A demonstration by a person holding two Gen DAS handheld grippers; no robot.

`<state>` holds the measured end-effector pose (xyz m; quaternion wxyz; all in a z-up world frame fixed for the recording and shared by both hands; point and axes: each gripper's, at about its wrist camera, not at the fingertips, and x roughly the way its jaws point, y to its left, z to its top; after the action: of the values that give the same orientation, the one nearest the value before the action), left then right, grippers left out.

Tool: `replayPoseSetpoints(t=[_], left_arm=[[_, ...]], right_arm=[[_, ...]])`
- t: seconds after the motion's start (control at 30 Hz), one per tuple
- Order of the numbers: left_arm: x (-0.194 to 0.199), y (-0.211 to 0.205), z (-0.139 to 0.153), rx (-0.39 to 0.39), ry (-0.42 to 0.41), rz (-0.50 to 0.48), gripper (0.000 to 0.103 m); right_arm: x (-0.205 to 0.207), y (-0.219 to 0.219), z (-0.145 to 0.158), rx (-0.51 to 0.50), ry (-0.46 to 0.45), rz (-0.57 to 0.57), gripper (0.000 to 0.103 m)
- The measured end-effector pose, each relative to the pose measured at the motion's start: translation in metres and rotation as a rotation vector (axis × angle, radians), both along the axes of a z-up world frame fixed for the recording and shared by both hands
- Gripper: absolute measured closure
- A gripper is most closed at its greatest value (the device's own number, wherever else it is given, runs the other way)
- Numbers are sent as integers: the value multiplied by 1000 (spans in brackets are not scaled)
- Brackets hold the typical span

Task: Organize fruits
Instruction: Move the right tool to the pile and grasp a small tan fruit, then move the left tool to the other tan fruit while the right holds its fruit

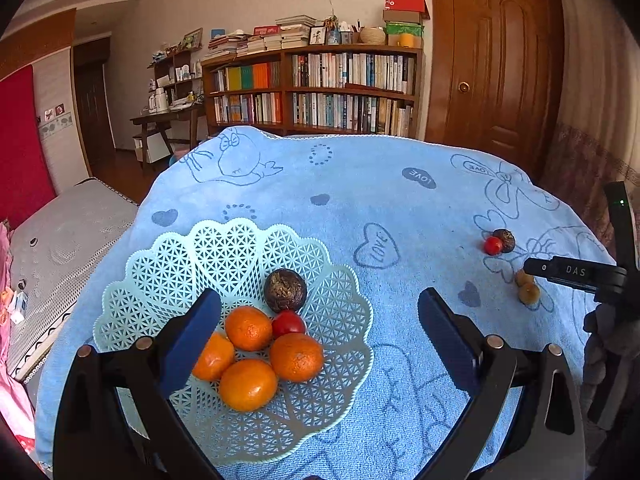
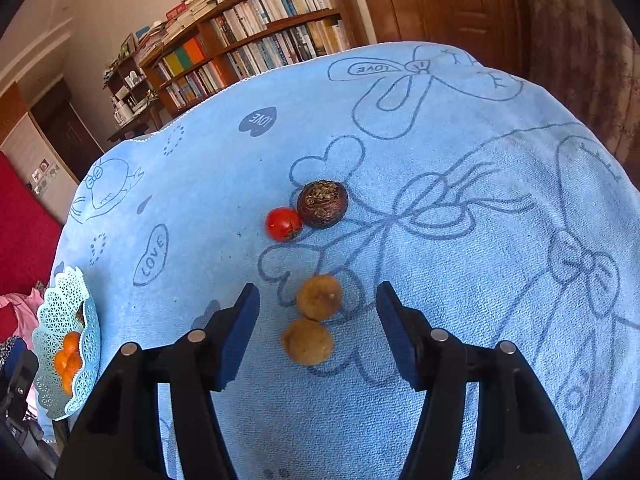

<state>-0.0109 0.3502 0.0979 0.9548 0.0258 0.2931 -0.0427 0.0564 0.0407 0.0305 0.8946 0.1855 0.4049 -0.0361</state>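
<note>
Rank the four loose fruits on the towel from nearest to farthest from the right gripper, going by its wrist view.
From the right gripper:
1. Nearer tan fruit, between the open fingers.
2. Farther tan fruit, touching the first, just ahead.
3 and 4. Red tomato, ahead left, and dark brown fruit, ahead: too close to call.

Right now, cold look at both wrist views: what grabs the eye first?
The pale lattice basket at lower left of the left wrist view, holding four oranges, a red tomato and a dark brown fruit. Then the loose fruit on the blue towel: two tan fruits between the open right gripper fingers, with a second tomato touching another dark fruit just beyond.
</note>
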Motion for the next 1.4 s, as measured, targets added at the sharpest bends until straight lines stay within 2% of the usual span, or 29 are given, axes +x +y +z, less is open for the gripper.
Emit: replayPoseSetpoints(t=[0.2,0.27,0.3,0.37,0.43,0.67,0.87,1.03,1.4], left_arm=[[0,-6,-3,13,7,-15,3],[0,-6,-3,13,7,-15,3],[0,-6,-3,13,7,-14,3],[0,-6,-4,13,10,-11,3],[2,-6,-5,11,14,-8,3],[3,-15,-14,27,30,-17,3],[4,-36,-21,15,63,-60,3],[8,-68,-24,22,82,-123,3],[24,-152,-35,52,117,-298,3]], right_arm=[[18,7,-10,-24,26,23,45],[23,10,-16,-46,45,25,55],[24,11,-17,-63,42,24,56],[23,15,-16,-104,38,35,71],[21,15,-14,-90,37,50,76],[-1,-2,-3,-42,-5,39,76],[-18,-24,3,-79,-33,8,76],[-31,-44,6,-100,-58,-12,76],[-41,-66,-3,-24,-81,-30,76]])
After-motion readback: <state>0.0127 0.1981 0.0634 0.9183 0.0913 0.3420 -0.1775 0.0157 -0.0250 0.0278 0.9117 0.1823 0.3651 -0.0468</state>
